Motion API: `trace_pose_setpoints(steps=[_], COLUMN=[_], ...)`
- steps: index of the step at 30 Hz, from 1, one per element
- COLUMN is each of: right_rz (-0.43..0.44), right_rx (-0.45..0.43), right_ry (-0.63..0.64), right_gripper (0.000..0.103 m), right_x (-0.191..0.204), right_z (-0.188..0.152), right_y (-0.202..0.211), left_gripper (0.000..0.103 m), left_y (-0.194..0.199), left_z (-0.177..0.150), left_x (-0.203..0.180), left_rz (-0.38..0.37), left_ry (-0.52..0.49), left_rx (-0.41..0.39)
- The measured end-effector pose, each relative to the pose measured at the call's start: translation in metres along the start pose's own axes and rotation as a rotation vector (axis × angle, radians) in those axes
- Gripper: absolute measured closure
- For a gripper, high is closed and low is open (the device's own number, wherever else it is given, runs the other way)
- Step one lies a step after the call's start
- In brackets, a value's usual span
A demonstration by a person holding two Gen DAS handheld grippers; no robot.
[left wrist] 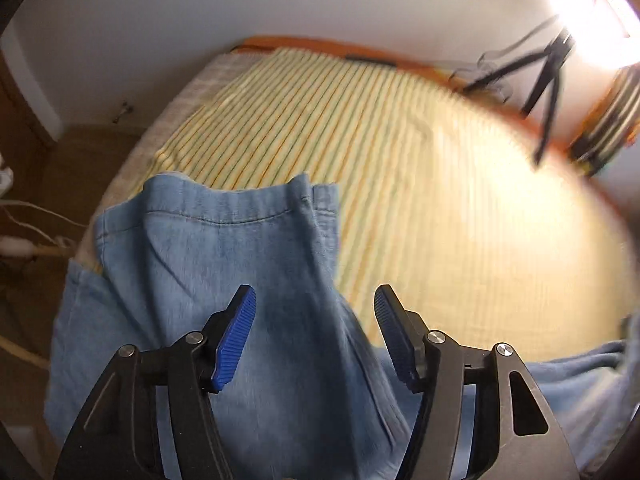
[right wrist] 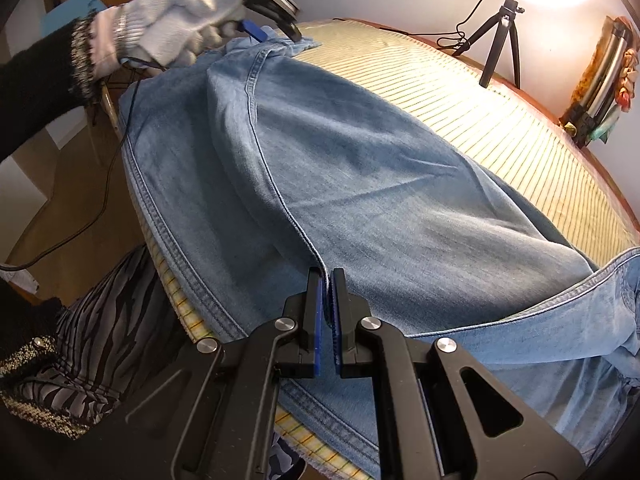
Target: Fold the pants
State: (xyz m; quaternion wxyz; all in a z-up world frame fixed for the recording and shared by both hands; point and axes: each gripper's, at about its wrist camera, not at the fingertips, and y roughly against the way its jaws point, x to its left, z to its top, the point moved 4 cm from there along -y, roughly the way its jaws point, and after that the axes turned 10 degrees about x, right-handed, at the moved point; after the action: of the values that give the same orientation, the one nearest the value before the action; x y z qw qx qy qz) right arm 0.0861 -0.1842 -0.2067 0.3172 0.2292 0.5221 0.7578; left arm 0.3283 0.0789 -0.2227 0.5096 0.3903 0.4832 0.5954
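Two grippers: right gripper [right wrist: 328,280] clamped on jeans [right wrist: 360,184] seam; left gripper [left wrist: 316,300] spread apart above the far hem, legs running lengthwise between them.

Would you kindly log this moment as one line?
left gripper open over jeans | right gripper clamped on seam | striped sheet beneath

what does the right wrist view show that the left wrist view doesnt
Only the right wrist view shows the right gripper with fingers shut on a seam of the jeans, the gloved left hand, and the person's zebra-print clothing. Only the left wrist view shows the left gripper, fingers open above a hemmed leg end, plus cables on the floor. Both show the jeans, the striped bed cover and a black tripod.
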Motion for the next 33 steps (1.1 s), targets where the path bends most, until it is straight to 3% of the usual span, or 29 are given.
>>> trace_pose_setpoints(steps=[2, 4, 5, 6, 7, 8, 11, 15, 21, 23, 26, 31, 33], right_rz=[0.003, 0.001, 0.000, 0.000, -0.001, -0.002, -0.009, -0.033, -0.044, -0.061, -0.078, -0.070, -0.080], right_rx=[0.000, 0.000, -0.002, -0.003, -0.005, -0.006, -0.005, -0.019, -0.067, -0.064, -0.046, -0.006, 0.001], right_ry=[-0.002, 0.000, 0.000, 0.000, -0.003, -0.004, -0.011, -0.020, -0.016, 0.011, 0.050, 0.051, 0.056], right_gripper=[0.098, 0.098, 0.098, 0.098, 0.098, 0.098, 0.098, 0.098, 0.098, 0.098, 0.098, 0.098, 0.098], right_x=[0.000, 0.000, 0.000, 0.000, -0.001, -0.001, -0.003, -0.006, -0.006, 0.000, 0.011, 0.014, 0.015], right_z=[0.000, -0.001, -0.001, -0.001, -0.001, -0.001, -0.001, 0.004, 0.013, 0.013, 0.011, 0.008, 0.007], right_y=[-0.002, -0.002, -0.003, -0.003, -0.003, -0.003, -0.006, -0.002, 0.018, 0.021, 0.017, 0.002, 0.000], left_gripper=[0.042, 0.042, 0.049, 0.057, 0.082, 0.100, 0.101, 0.101, 0.101, 0.101, 0.101, 0.097, 0.080], left_y=[-0.012, -0.021, -0.023, -0.022, -0.019, -0.017, -0.011, 0.020, 0.073, 0.073, 0.054, 0.027, 0.025], left_z=[0.003, 0.005, 0.006, 0.006, 0.007, 0.006, 0.010, -0.002, -0.055, -0.089, -0.127, -0.159, -0.164], left_x=[0.003, 0.013, 0.017, 0.022, 0.023, 0.026, 0.035, 0.066, 0.136, 0.172, 0.203, 0.218, 0.220], left_rz=[0.055, 0.052, 0.027, 0.008, -0.002, -0.029, -0.088, -0.195, -0.298, -0.365, -0.417, -0.466, -0.462], left_ry=[0.017, 0.057, 0.075, 0.089, 0.092, 0.091, 0.124, 0.205, 0.314, 0.411, 0.475, 0.516, 0.547], left_rx=[0.022, 0.025, 0.015, 0.001, -0.010, -0.019, -0.038, -0.121, -0.254, -0.262, -0.232, -0.200, -0.216])
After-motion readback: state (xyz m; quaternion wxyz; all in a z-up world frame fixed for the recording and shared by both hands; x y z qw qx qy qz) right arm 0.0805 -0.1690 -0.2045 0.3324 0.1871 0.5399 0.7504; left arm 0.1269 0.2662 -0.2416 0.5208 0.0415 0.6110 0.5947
